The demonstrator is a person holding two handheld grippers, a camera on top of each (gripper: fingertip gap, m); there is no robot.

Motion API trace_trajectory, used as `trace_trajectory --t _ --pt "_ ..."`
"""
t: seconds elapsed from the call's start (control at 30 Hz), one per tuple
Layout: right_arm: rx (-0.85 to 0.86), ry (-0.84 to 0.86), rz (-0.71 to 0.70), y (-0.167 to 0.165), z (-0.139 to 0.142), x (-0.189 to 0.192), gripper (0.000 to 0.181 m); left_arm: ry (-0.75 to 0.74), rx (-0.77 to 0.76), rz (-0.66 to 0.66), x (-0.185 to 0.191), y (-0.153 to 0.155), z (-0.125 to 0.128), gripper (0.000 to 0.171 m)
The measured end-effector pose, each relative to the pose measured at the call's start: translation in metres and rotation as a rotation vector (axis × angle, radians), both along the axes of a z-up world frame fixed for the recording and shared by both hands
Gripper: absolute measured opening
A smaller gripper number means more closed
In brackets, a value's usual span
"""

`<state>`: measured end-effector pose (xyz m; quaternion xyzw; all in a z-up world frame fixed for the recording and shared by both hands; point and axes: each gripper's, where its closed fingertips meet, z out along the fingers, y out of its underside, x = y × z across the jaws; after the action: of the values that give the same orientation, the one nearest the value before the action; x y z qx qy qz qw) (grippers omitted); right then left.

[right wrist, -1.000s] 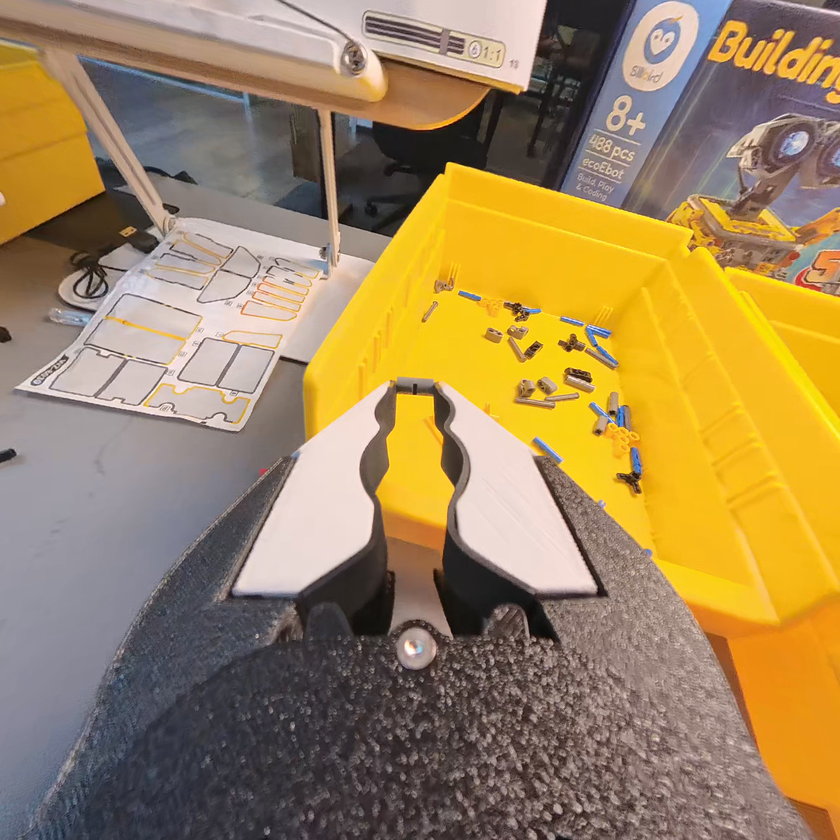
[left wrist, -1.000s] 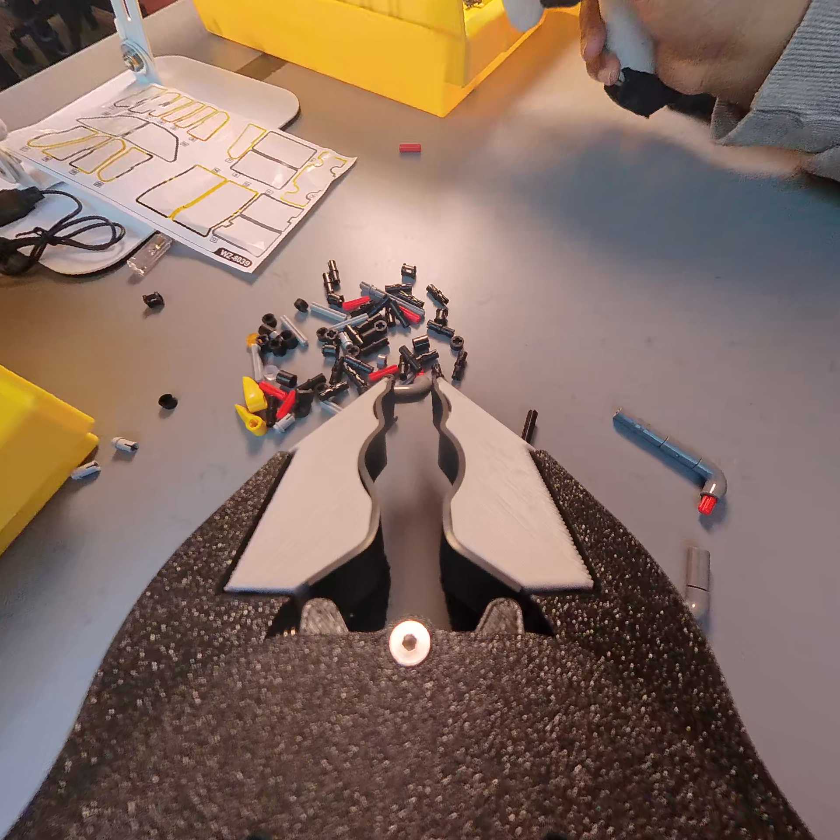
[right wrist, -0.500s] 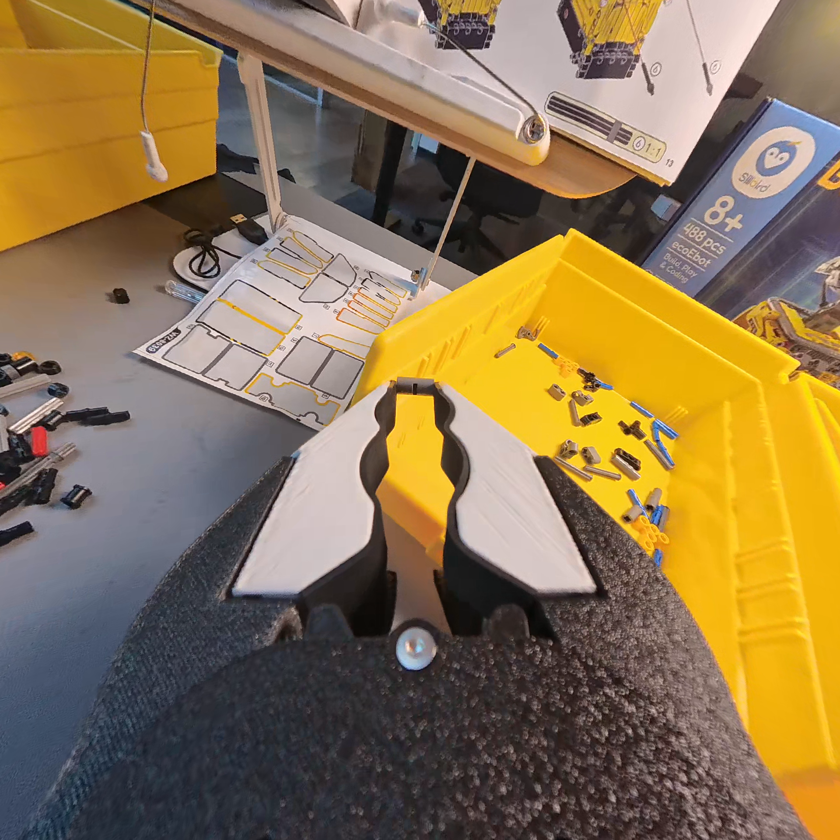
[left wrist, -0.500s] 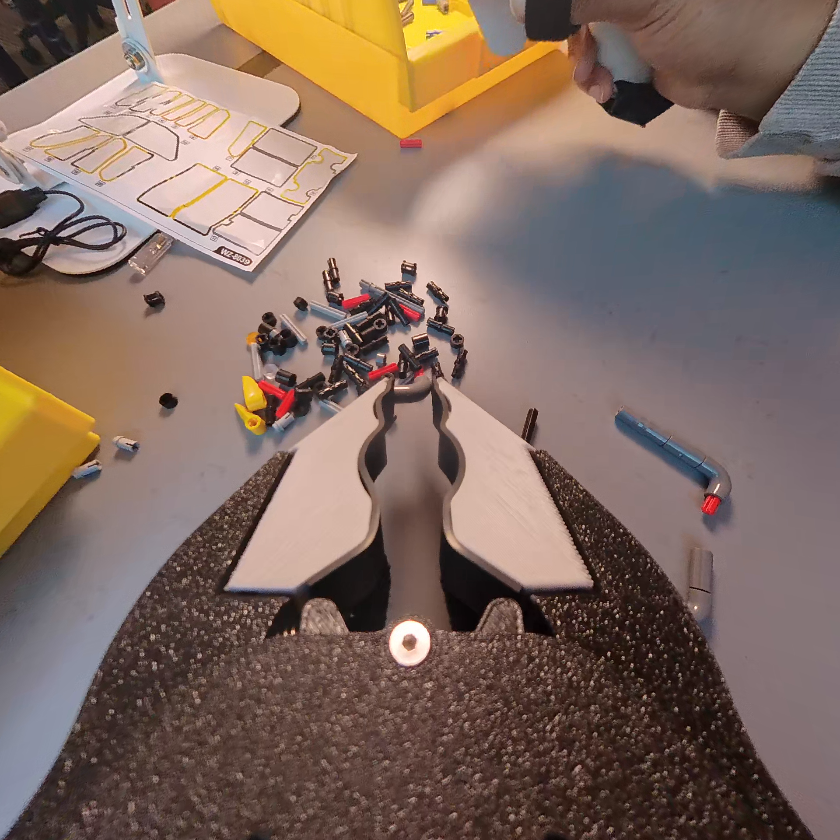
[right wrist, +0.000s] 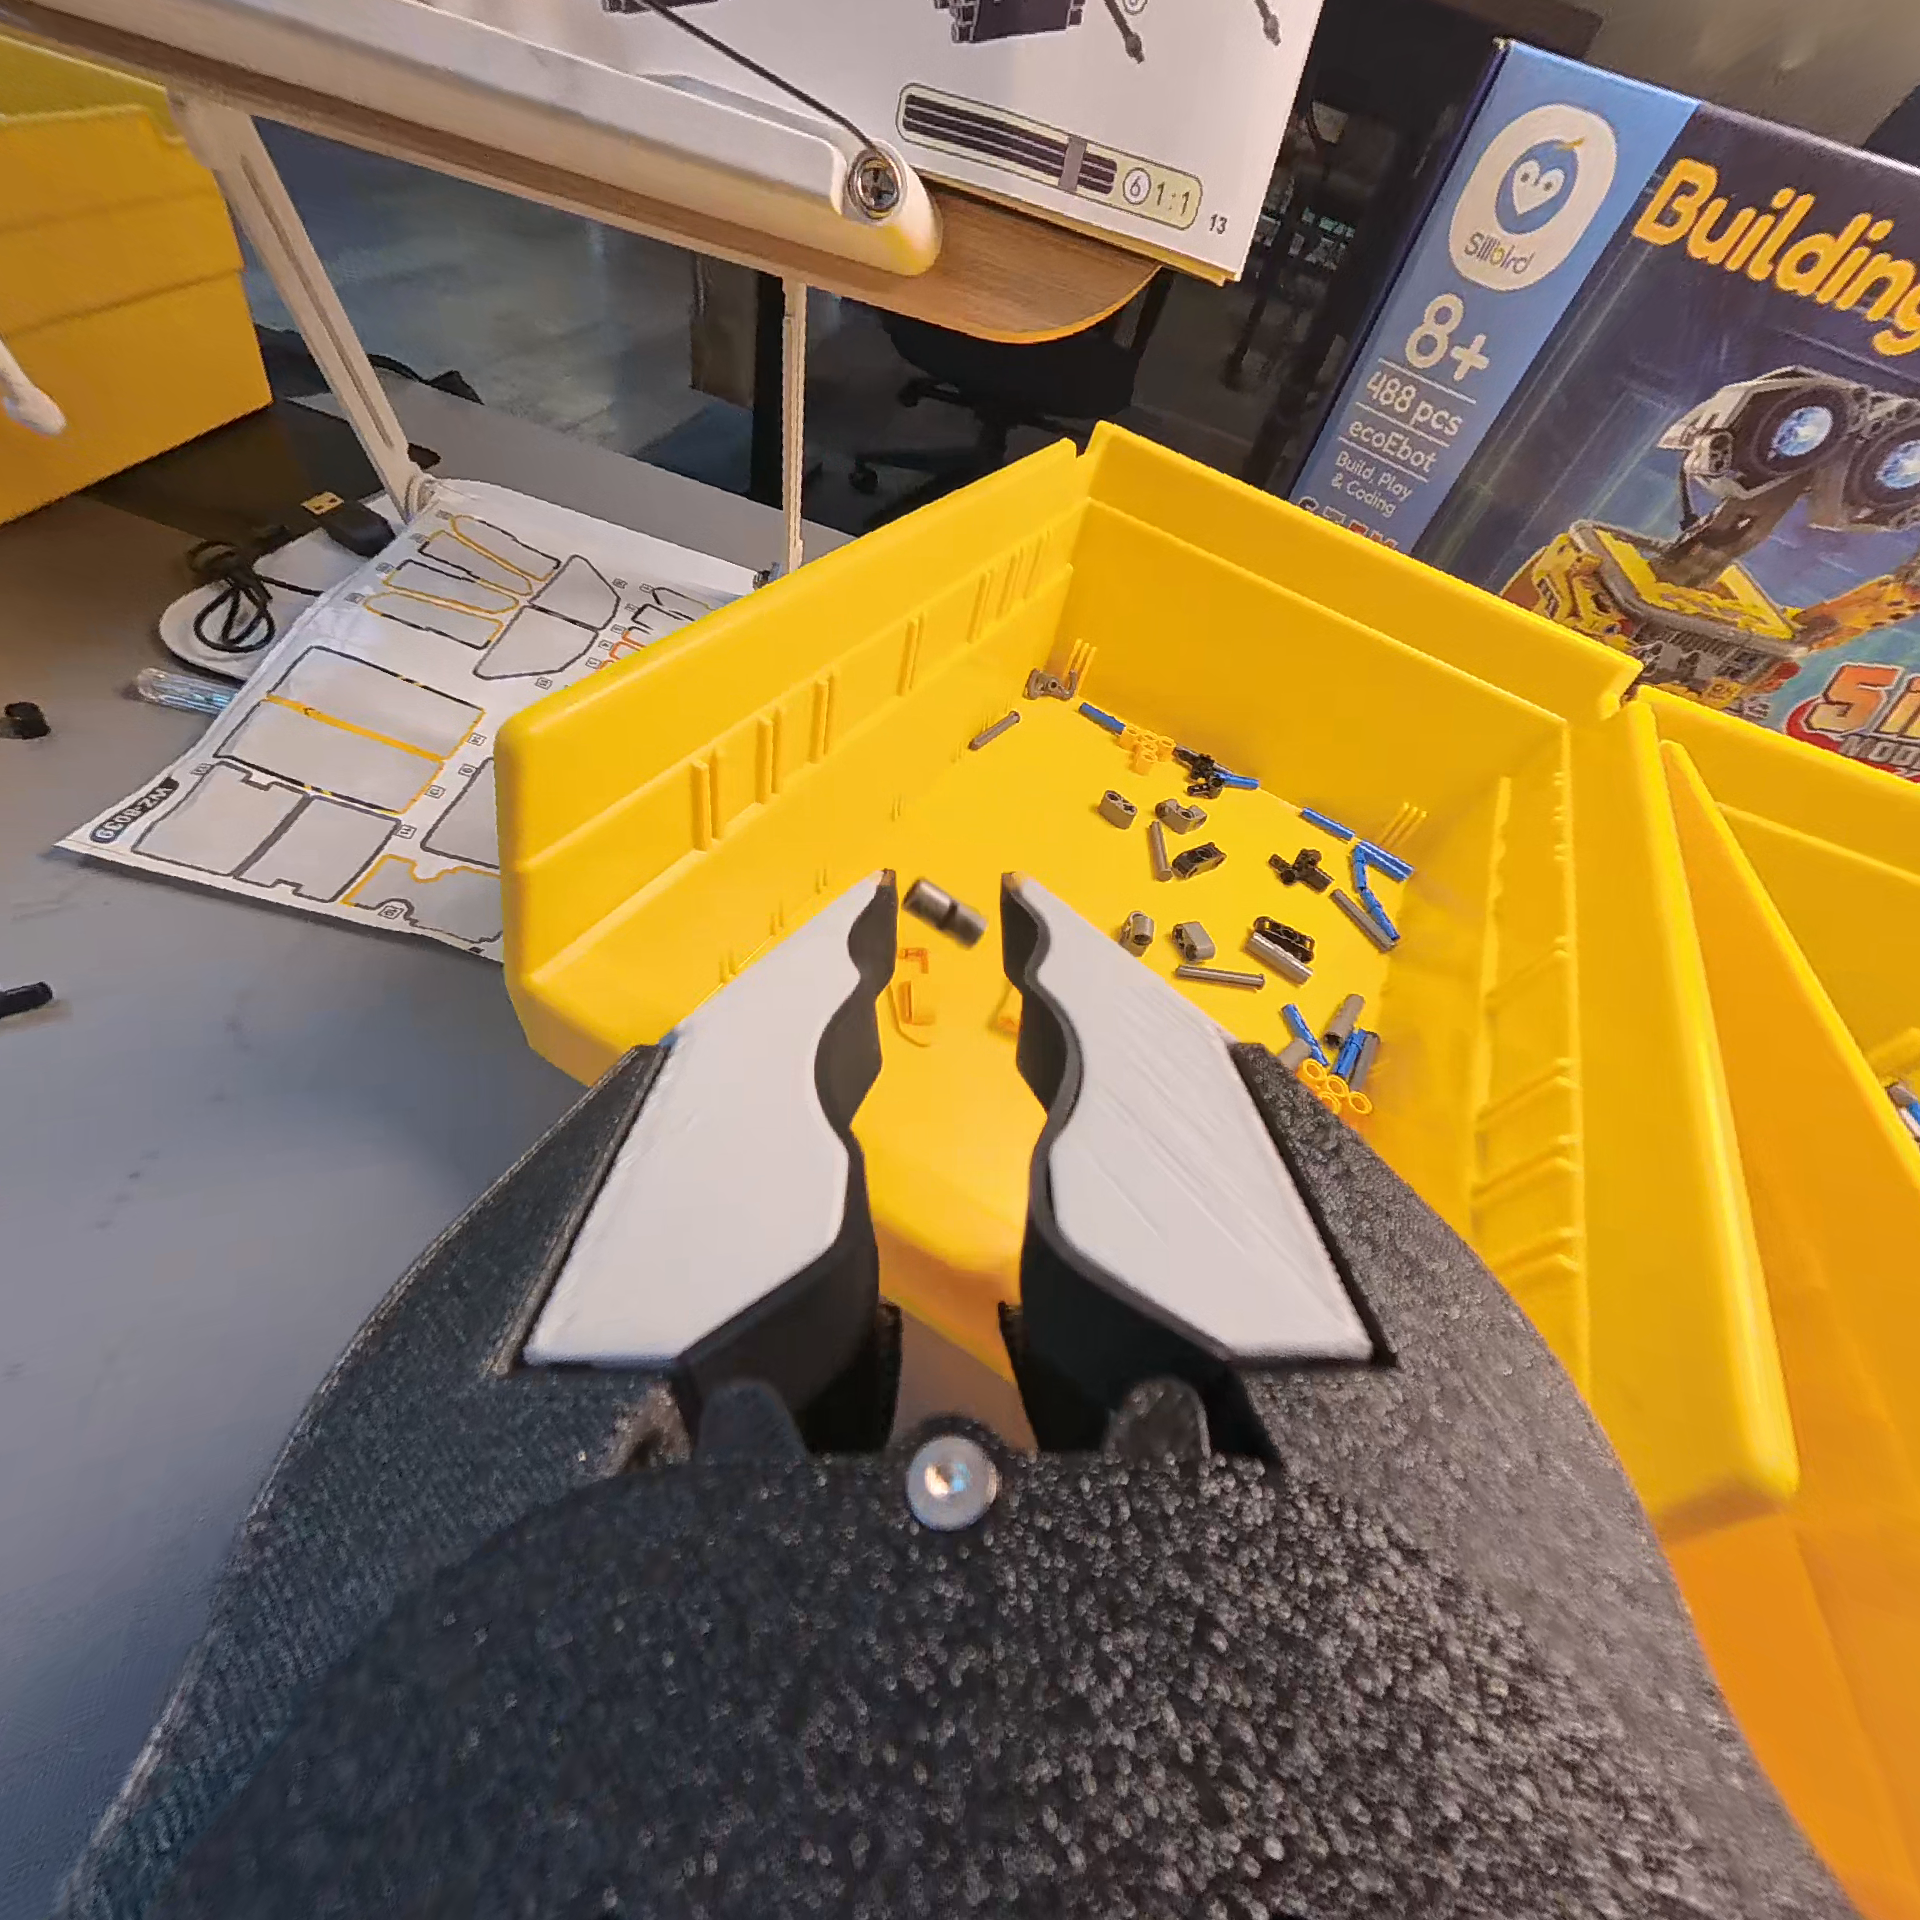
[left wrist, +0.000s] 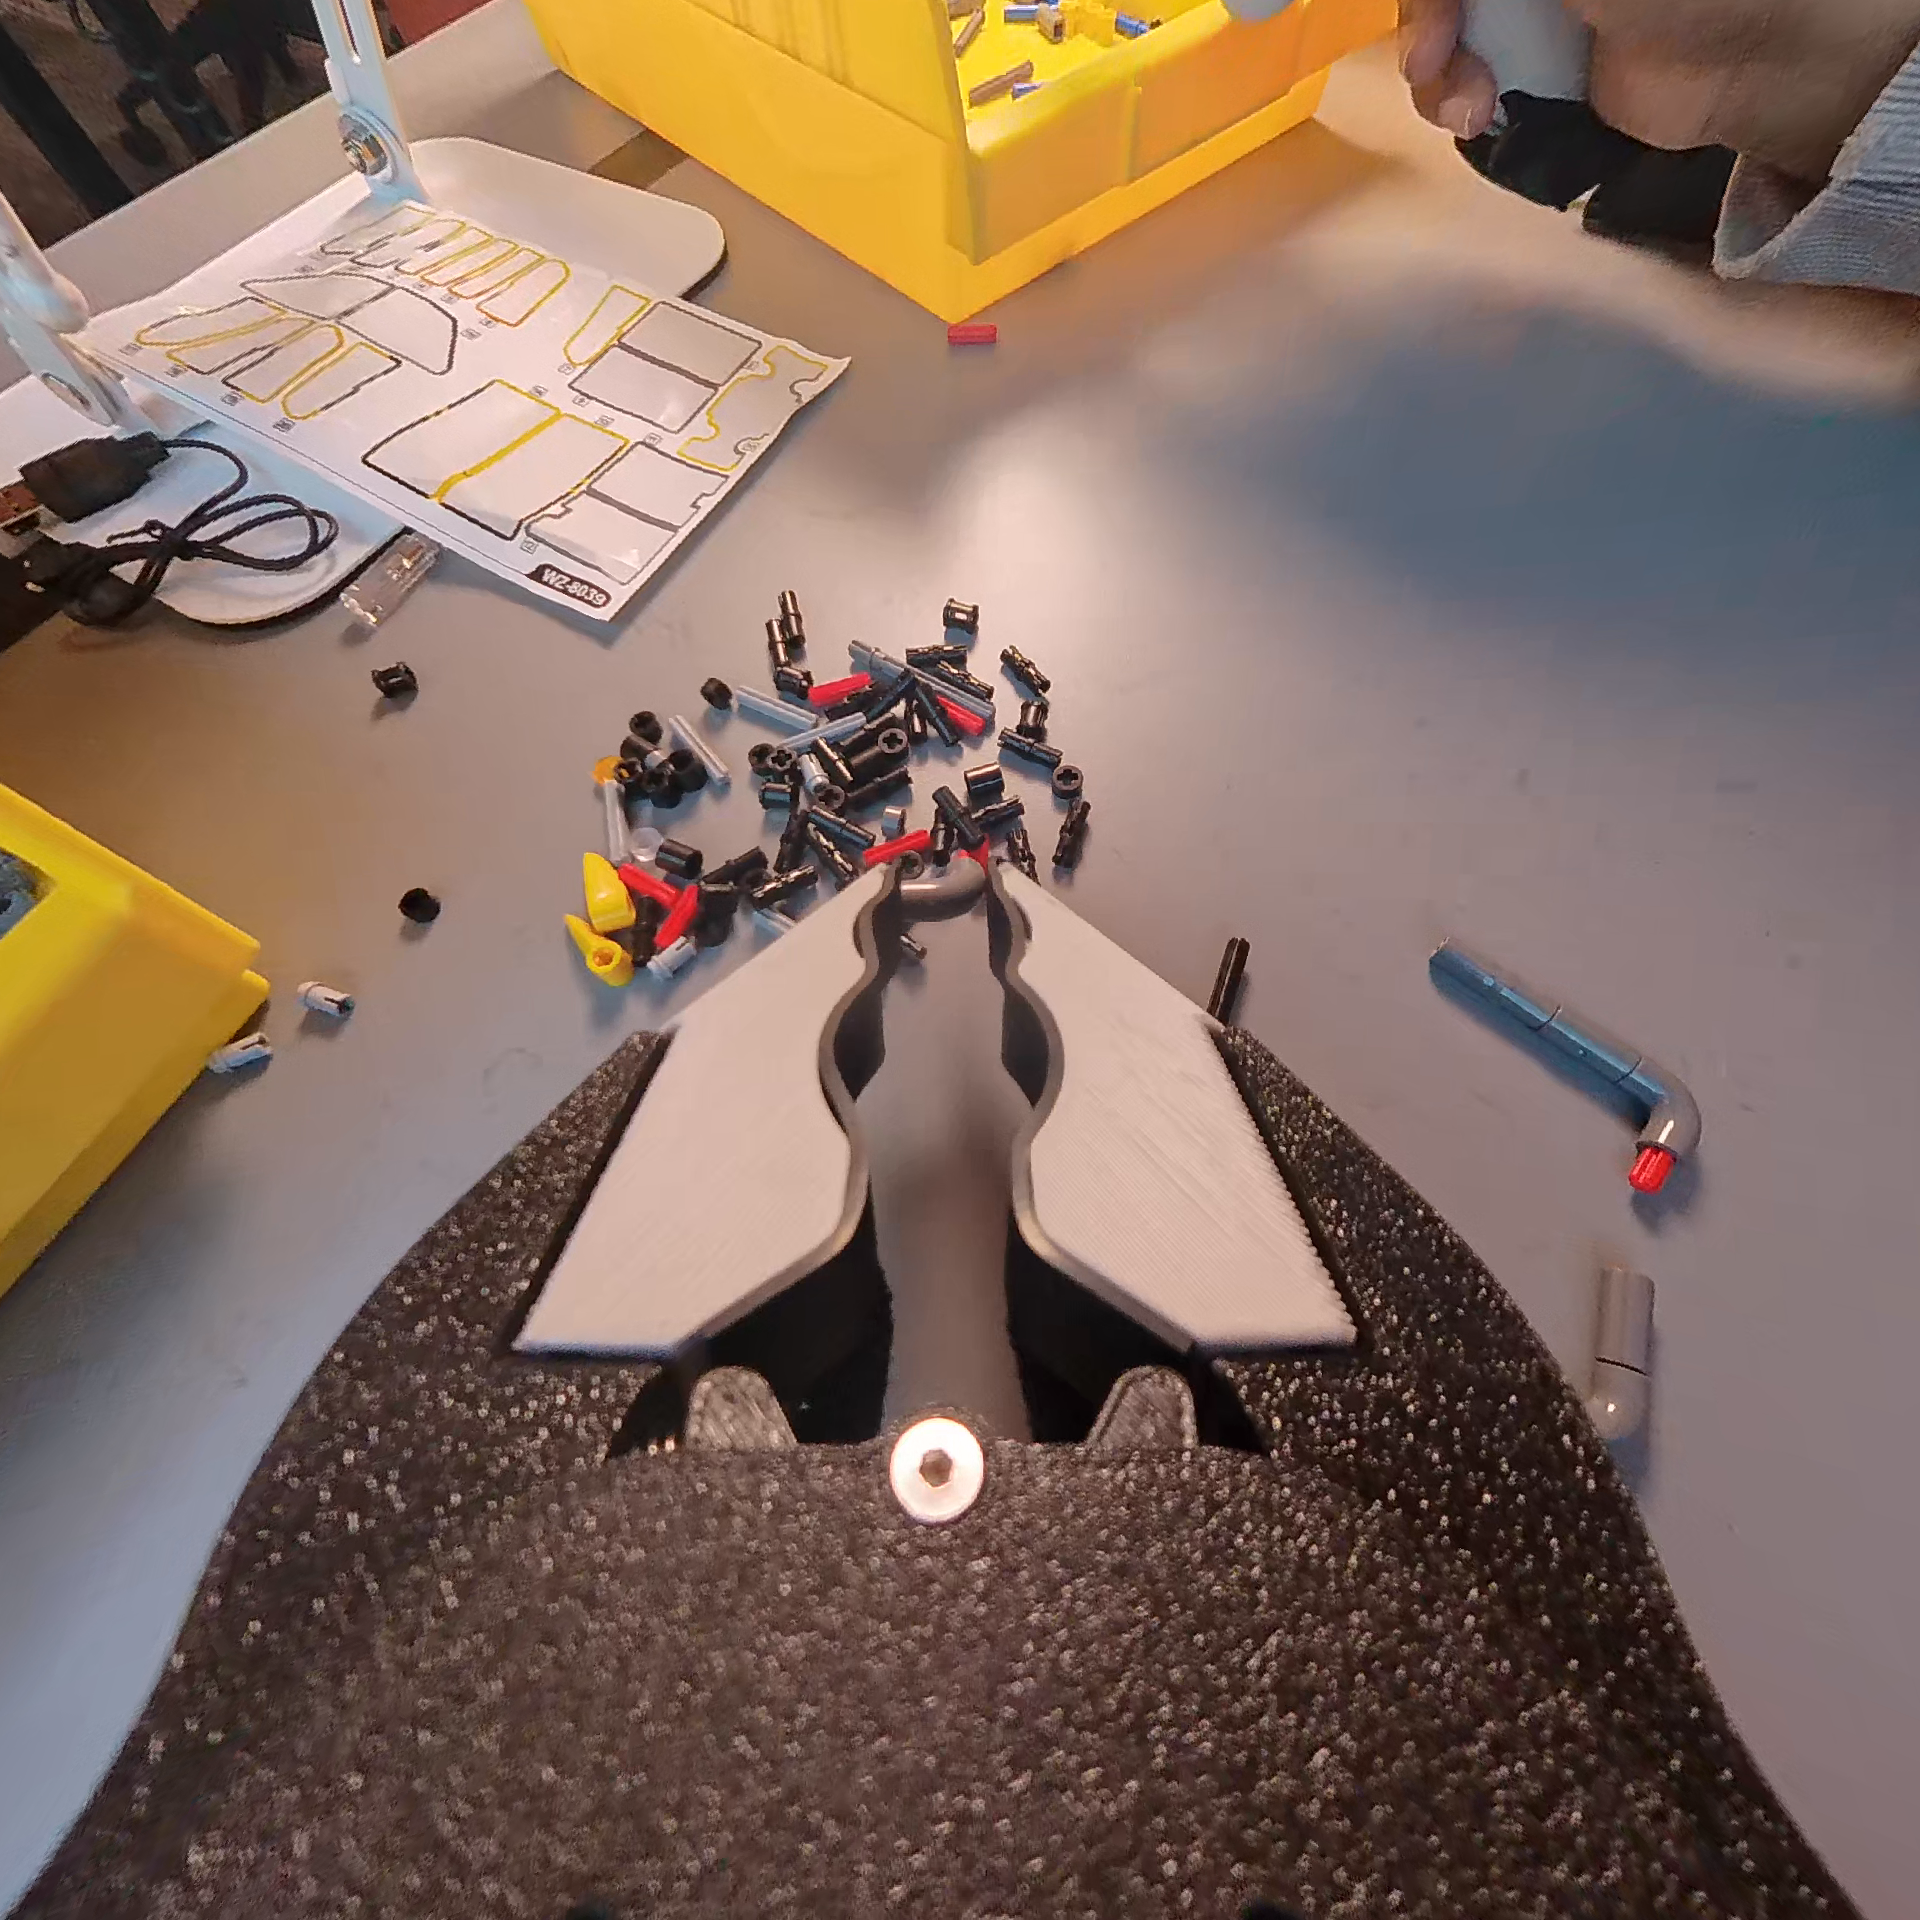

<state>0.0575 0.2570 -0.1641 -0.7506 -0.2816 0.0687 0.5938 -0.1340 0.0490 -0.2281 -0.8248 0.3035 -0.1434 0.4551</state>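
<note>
My left gripper (left wrist: 940, 883) rests low over the grey table, shut on a small grey curved piece (left wrist: 940, 896) at its tips. It sits at the near edge of a pile of small black, red and grey pins (left wrist: 852, 769). My right gripper (right wrist: 943, 881) is open above a yellow bin (right wrist: 790, 769). A small grey connector (right wrist: 943, 912) hangs loose between its tips, touching neither finger. Several grey, black and blue parts (right wrist: 1226, 894) lie on the bin floor. In the left wrist view the same bin (left wrist: 831, 125) stands at the top, with a hand (left wrist: 1662, 73) beside it.
A sticker sheet (left wrist: 468, 416), a white stand base (left wrist: 582, 197) and a black cable (left wrist: 156, 520) lie at the left. Another yellow bin (left wrist: 94, 997) is at the left edge. A blue-grey rod with a red tip (left wrist: 1558, 1049) and a grey elbow (left wrist: 1621, 1340) lie at the right. A toy box (right wrist: 1662, 364) stands behind the bin. The grippers' ends are close to 30 cm from one another.
My right gripper has opened and let go of the small grey connector over the yellow bin. My left gripper has stayed in place, still shut on the grey curved piece.
</note>
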Motion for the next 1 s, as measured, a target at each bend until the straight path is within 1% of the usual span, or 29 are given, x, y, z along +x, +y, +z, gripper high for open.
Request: trace_trajectory --t 0.17,0.37,0.4,0.47,0.53,0.57,0.6,0.67,0.7,0.83,0.87,0.9,1.0 --pt "0.006 -0.011 0.006 -0.001 -0.002 -0.002 0.027 -0.006 0.001 -0.003 0.000 0.000 0.001 0.016" --pt "0.031 -0.001 0.077 -0.011 0.006 -0.014 0.051 -0.005 0.004 -0.009 0.001 -0.001 0.001 0.016" --pt "0.026 -0.015 0.104 -0.014 0.004 -0.018 0.056 -0.006 0.004 -0.009 0.001 -0.001 0.001 0.016" --pt "-0.013 -0.057 0.187 -0.023 -0.006 -0.030 0.073 -0.006 0.004 -0.009 0.002 -0.002 0.001 0.016" --pt "-0.079 -0.129 0.257 -0.033 -0.022 -0.039 0.083 -0.007 0.005 -0.008 0.002 -0.002 0.002 0.016" --pt "-0.100 -0.168 0.270 -0.036 -0.030 -0.041 0.084 -0.008 0.005 -0.008 0.002 -0.002 0.002 0.016" --pt "-0.110 -0.205 0.277 -0.039 -0.036 -0.041 0.083 -0.008 0.005 -0.008 0.002 -0.002 0.002 0.016" --pt "-0.085 -0.295 0.242 -0.037 -0.041 -0.036 0.073 -0.009 0.009 -0.008 0.002 -0.002 0.003 0.016" --pt "-0.083 -0.327 0.227 -0.036 -0.042 -0.034 0.072 -0.010 0.010 -0.008 0.001 -0.002 0.003 0.016" --pt "-0.079 -0.411 0.163 -0.032 -0.046 -0.020 0.058 -0.011 0.012 -0.009 0.002 -0.002 0.004 0.016" --pt "-0.075 -0.431 0.142 -0.031 -0.046 -0.016 0.052 -0.011 0.013 -0.010 0.002 -0.002 0.004 0.016" --pt "-0.086 -0.446 0.137 -0.031 -0.048 -0.013 0.051 -0.011 0.013 -0.012 0.002 -0.002 0.005 0.016" --pt "-0.094 -0.458 0.155 -0.036 -0.053 -0.018 0.034 -0.013 0.010 -0.019 0.004 -0.003 0.004 0.016"
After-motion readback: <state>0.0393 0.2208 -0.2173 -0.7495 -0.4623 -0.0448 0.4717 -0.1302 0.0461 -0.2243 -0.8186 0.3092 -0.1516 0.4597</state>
